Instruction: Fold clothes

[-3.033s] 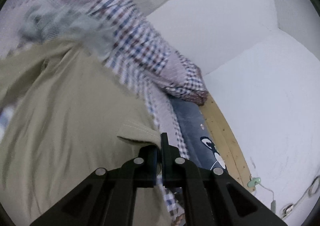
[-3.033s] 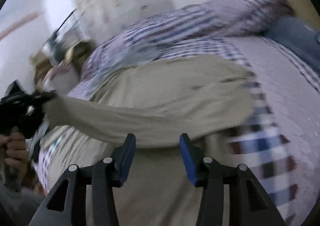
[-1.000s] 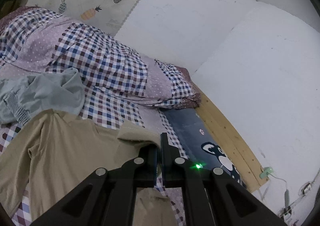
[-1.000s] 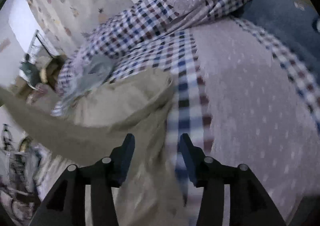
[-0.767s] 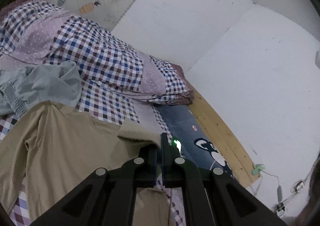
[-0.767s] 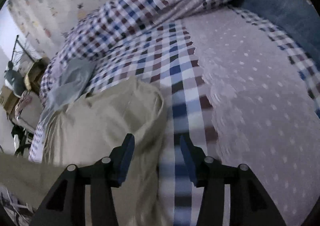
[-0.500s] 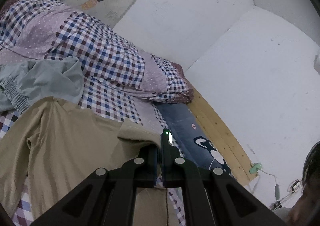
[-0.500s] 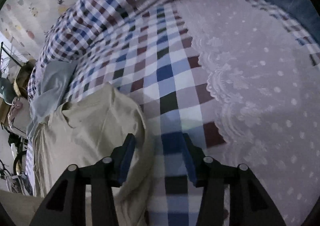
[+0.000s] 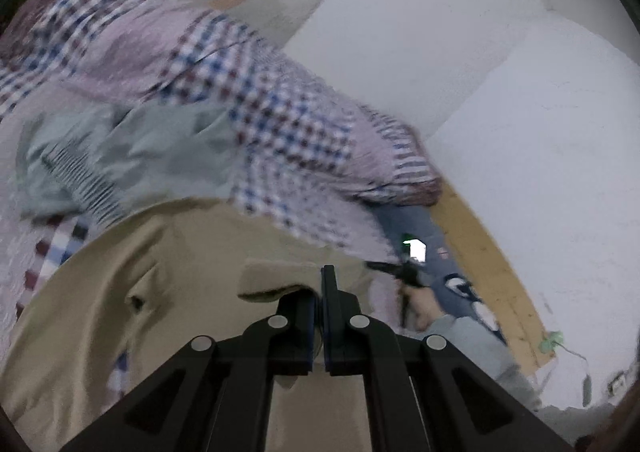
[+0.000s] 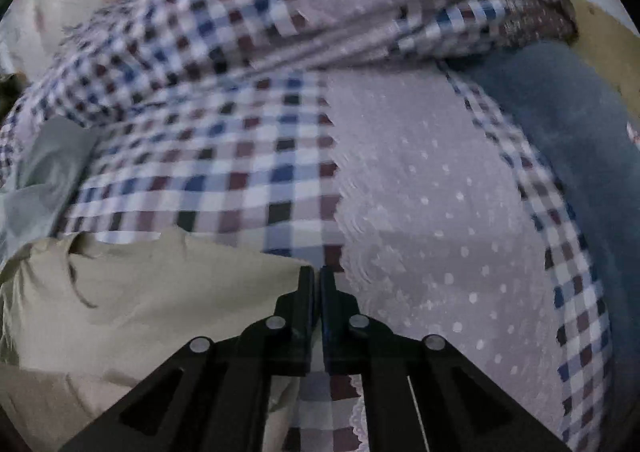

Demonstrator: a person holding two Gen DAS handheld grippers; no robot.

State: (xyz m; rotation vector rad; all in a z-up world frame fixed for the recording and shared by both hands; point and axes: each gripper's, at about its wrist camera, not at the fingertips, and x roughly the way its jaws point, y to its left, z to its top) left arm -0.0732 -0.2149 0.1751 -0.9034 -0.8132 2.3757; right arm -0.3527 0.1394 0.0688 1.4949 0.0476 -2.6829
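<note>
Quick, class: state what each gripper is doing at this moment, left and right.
Left gripper: shut on a fold of the beige shirt.
Right gripper: shut at the beige shirt's edge; whether it pinches cloth cannot be told.

At the bottom centre of the frame the left gripper (image 9: 321,284) has its jaws pressed together on a folded edge of a tan shirt (image 9: 168,292), which spreads over the lower left. A grey-green garment (image 9: 120,156) lies crumpled at centre left on a checked quilt (image 9: 260,100). At right of centre a hand (image 9: 420,302) holds the other gripper (image 9: 394,270), blurred. White walls (image 9: 500,72) fill the upper right.
</note>
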